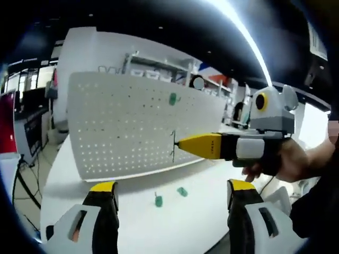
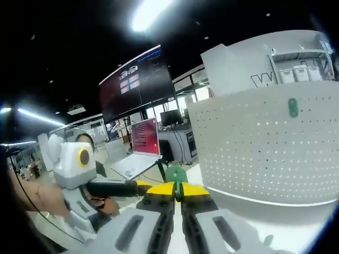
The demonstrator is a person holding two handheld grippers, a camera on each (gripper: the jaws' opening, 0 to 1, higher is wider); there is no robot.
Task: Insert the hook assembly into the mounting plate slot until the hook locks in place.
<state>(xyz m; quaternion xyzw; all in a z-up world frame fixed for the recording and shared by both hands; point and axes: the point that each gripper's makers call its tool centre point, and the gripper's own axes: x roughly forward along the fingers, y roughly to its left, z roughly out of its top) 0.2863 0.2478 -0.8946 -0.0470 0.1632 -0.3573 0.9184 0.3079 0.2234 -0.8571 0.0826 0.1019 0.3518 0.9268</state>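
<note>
A white perforated mounting plate (image 1: 132, 121) stands upright on the white table (image 1: 132, 217), with one green hook (image 1: 172, 98) set high on its face. My right gripper (image 1: 180, 144) reaches in from the right, its yellow tips shut on a thin hook assembly (image 1: 172, 146) held against the plate's lower right part. In the right gripper view the same jaws (image 2: 178, 189) are shut on a green hook piece (image 2: 175, 173), with the plate (image 2: 265, 153) to the right. My left gripper (image 1: 172, 186) is open and holds nothing, low over the table.
Two loose green hooks (image 1: 158, 200) (image 1: 182, 191) lie on the table in front of the plate. A hand (image 1: 288, 161) holds the right gripper. The left gripper's body (image 2: 79, 159) comes in from the left, a laptop (image 2: 142, 143) behind it. Shelving (image 1: 159, 66) stands behind the plate.
</note>
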